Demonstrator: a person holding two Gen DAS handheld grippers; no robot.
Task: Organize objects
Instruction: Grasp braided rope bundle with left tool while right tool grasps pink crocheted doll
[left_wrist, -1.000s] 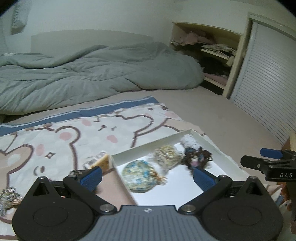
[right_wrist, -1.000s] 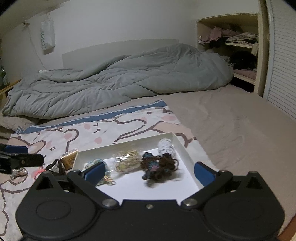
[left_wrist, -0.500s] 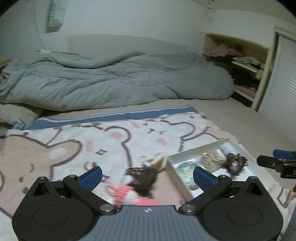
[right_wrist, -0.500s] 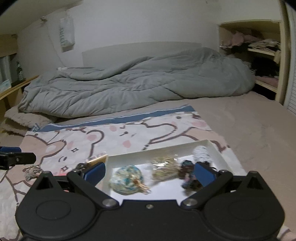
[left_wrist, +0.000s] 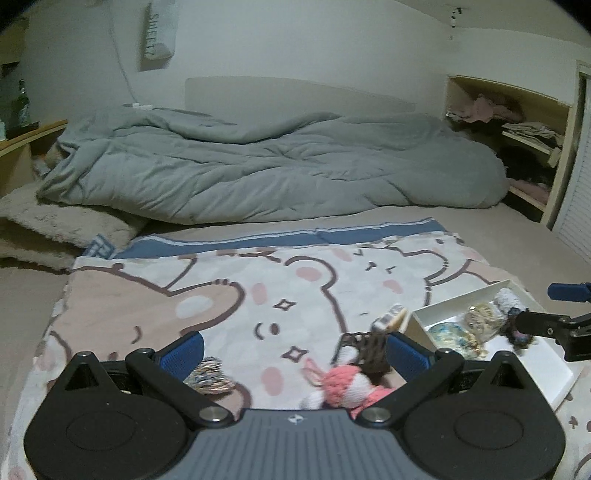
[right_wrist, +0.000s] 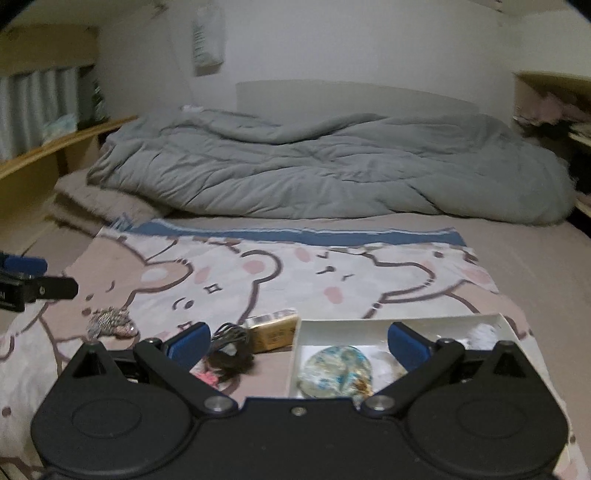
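A white tray (left_wrist: 419, 317) lies on the bear-print blanket (left_wrist: 258, 295) and holds a blue patterned pouch (left_wrist: 448, 332), a bag of rubber bands (left_wrist: 482, 317), a white scrunchie (left_wrist: 508, 297) and a dark scrunchie (left_wrist: 519, 336). Left of the tray lie a small yellow box (left_wrist: 389, 319), a dark hair claw (left_wrist: 365, 349), a pink bunny plush (left_wrist: 343, 386) and a striped scrunchie (left_wrist: 208, 374). My left gripper (left_wrist: 293, 354) is open above the plush and claw. My right gripper (right_wrist: 298, 343) is open, straddling the tray's left wall (right_wrist: 297, 354) and the pouch (right_wrist: 334, 371).
A rumpled grey duvet (left_wrist: 277, 166) covers the far half of the bed. A fluffy beige throw (left_wrist: 62, 225) lies at the left, open shelves (left_wrist: 532, 147) stand at the right and a wooden ledge (right_wrist: 55, 147) runs along the left wall.
Both grippers have moved left. The left one has left the tray and now frames the plush and claw. The right one has moved from the tray's middle to its left wall.
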